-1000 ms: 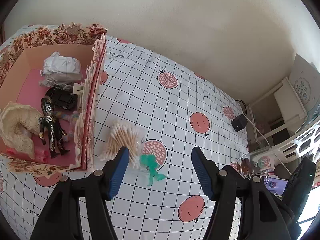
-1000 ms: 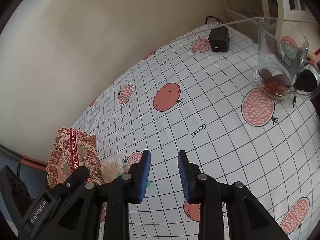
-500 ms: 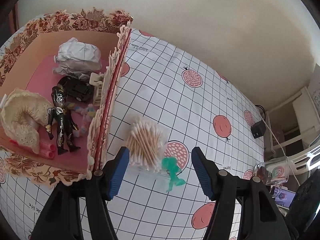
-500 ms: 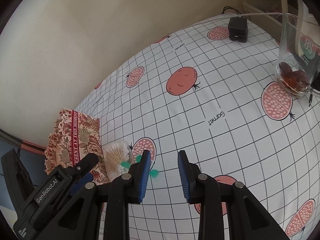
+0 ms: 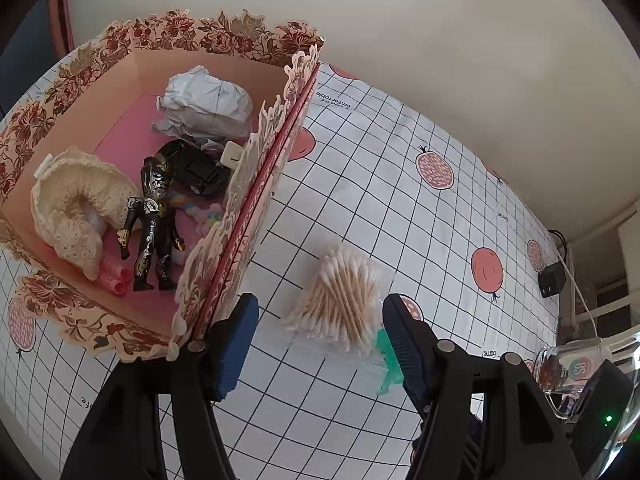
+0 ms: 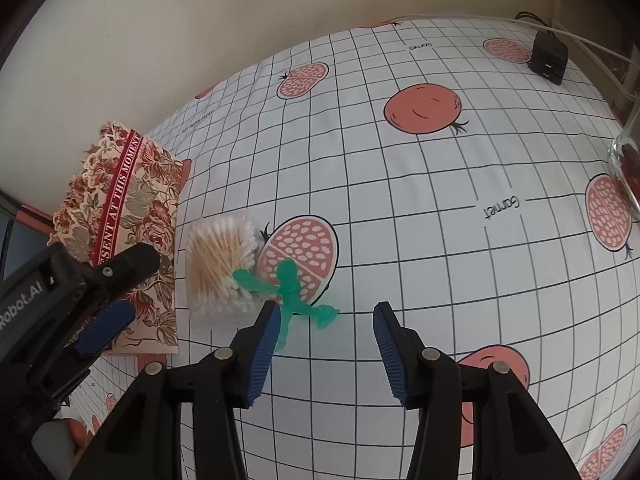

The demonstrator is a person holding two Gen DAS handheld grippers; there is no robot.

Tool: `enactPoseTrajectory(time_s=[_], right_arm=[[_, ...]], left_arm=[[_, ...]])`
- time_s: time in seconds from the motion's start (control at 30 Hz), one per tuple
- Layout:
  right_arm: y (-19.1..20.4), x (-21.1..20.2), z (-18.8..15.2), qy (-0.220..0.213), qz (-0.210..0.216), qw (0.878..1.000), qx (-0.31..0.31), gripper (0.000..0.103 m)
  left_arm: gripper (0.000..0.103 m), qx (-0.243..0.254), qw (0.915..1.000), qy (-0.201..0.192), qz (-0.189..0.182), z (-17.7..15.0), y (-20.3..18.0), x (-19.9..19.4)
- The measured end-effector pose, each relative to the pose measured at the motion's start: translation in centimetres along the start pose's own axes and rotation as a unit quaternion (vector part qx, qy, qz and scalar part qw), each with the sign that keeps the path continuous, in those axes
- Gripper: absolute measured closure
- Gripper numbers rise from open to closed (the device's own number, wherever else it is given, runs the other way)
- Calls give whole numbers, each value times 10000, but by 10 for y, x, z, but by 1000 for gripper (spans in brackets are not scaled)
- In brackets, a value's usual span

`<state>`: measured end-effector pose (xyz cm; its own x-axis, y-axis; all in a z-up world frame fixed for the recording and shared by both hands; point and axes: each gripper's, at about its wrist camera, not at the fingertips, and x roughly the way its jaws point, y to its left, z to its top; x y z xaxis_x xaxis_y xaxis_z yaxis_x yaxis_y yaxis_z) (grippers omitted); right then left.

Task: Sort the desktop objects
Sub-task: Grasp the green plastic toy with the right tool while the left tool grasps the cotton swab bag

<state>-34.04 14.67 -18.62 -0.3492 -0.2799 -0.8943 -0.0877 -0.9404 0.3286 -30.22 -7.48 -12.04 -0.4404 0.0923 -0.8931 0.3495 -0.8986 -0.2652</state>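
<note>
A clear bag of cotton swabs [image 5: 340, 300] lies on the checked tablecloth, right of a floral box [image 5: 224, 36]. A green toy figure [image 6: 290, 290] lies against the bag's right side; it also shows in the left wrist view [image 5: 386, 360]. My left gripper [image 5: 320, 344] is open and empty, its fingers on either side of the swab bag. My right gripper [image 6: 324, 350] is open and empty just in front of the green figure, whose leg is partly behind the left finger. The swab bag shows in the right wrist view too [image 6: 220, 268], with the left gripper [image 6: 116, 296] beside the box [image 6: 120, 208].
The box holds a black figure [image 5: 154, 220], a black toy car [image 5: 198, 170], crumpled paper [image 5: 208, 104], a cream lace ring [image 5: 76, 208] and pink rollers [image 5: 114, 278]. A glass mug [image 5: 576, 368] stands at the right. A black charger [image 6: 549, 57] with cable lies at the far edge.
My left gripper moved toward the swab bag, which now lies between its fingers. My right gripper opened wide and came down close to the green figure.
</note>
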Motion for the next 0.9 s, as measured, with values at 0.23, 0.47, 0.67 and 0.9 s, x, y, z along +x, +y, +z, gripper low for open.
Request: enactPoseTrajectory(time_s=[0.23,0.47,0.67,0.9], right_arm=[[14,14,-1,-47,-321,9994,-153,48],[35,22,-4,-159,-987,9926,-690,50],[39,24,-6,-132,-1378,9846,-1071,65],[19,15,-5,17,-1416,9864,-841,66]], left_arm=[[36,52,9999,123,56,1,-4,4],[36,-248,9977,599,-193,0,9,20],[36,-289,9971,648,-290,0,7,21],[35,-187,9967,723,-307,0,2,26]])
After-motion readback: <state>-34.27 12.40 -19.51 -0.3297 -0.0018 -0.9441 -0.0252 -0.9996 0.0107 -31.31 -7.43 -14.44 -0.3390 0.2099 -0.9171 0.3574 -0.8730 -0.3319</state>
